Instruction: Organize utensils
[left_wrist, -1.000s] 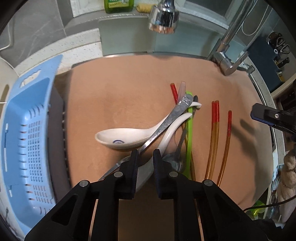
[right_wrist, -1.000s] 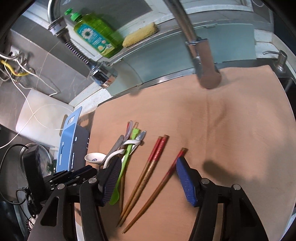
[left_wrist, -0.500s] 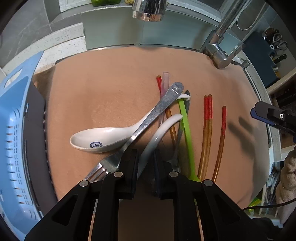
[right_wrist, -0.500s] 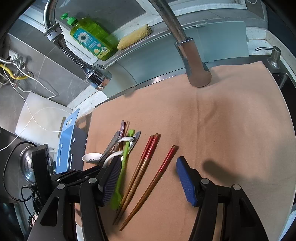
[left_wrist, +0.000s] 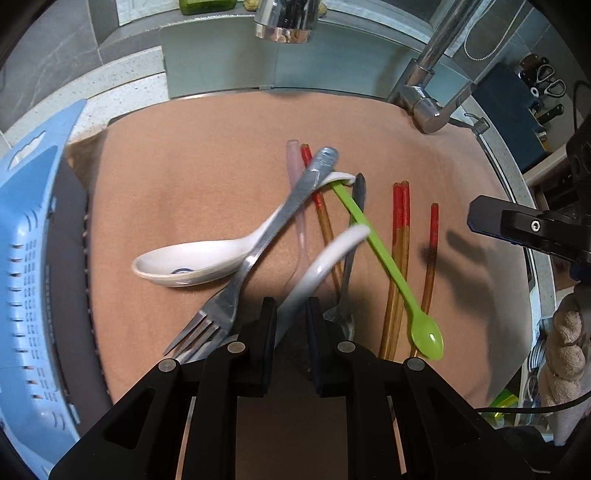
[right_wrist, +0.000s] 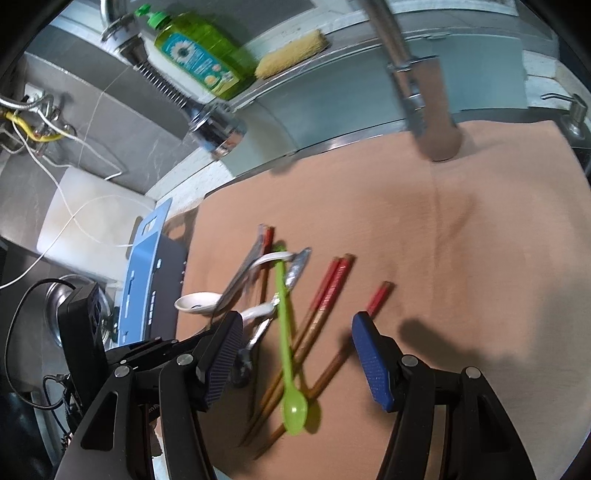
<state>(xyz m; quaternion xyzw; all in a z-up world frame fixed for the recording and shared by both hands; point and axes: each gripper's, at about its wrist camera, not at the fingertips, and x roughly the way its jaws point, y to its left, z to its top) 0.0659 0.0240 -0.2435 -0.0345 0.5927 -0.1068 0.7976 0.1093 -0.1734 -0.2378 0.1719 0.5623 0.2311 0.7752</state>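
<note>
Left claw (left_wrist: 290, 321) clamped on the white spoon (left_wrist: 321, 266), lifted from the utensil pile at mid-worktop (left_wrist: 184, 177); right claw (right_wrist: 295, 354) stands apart, empty, over the chopsticks (right_wrist: 325, 299). Risk: the raised handle may snag the fork (left_wrist: 266, 236) and green spoon (left_wrist: 384, 258), dragging both out of order.

Your left gripper (left_wrist: 291, 314) points steeply down, jaws nearly closed, clamped on white spoon handle (left_wrist: 325, 258). Your right gripper (right_wrist: 295, 354) tilts down, jaws parted about halfway, pads (right_wrist: 371, 365) touching nothing.
</note>
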